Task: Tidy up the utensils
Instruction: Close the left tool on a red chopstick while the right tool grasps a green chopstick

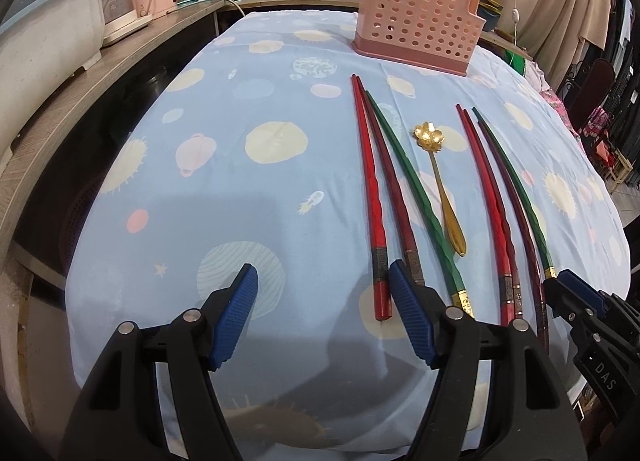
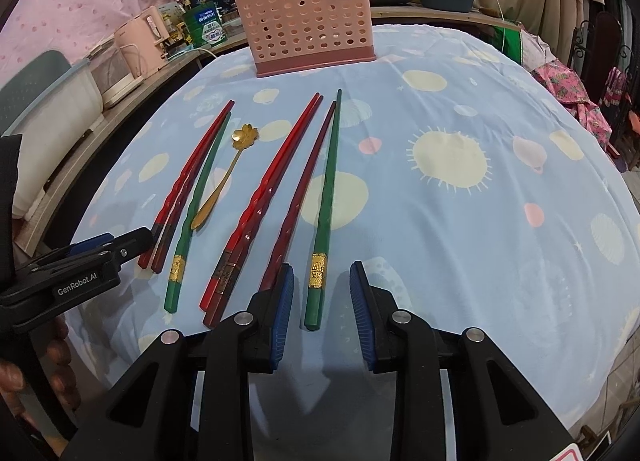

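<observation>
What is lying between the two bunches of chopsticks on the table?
A gold spoon with a flower-shaped bowl lies between the left bunch of chopsticks and the right bunch, touching neither. Both wrist views show it.

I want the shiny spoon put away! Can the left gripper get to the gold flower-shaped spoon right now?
Probably yes. The left gripper is open and holds nothing, and the gold flower-shaped spoon lies bare on the blue tablecloth. The green chopstick lies close beside it, so that might get bumped.
</observation>
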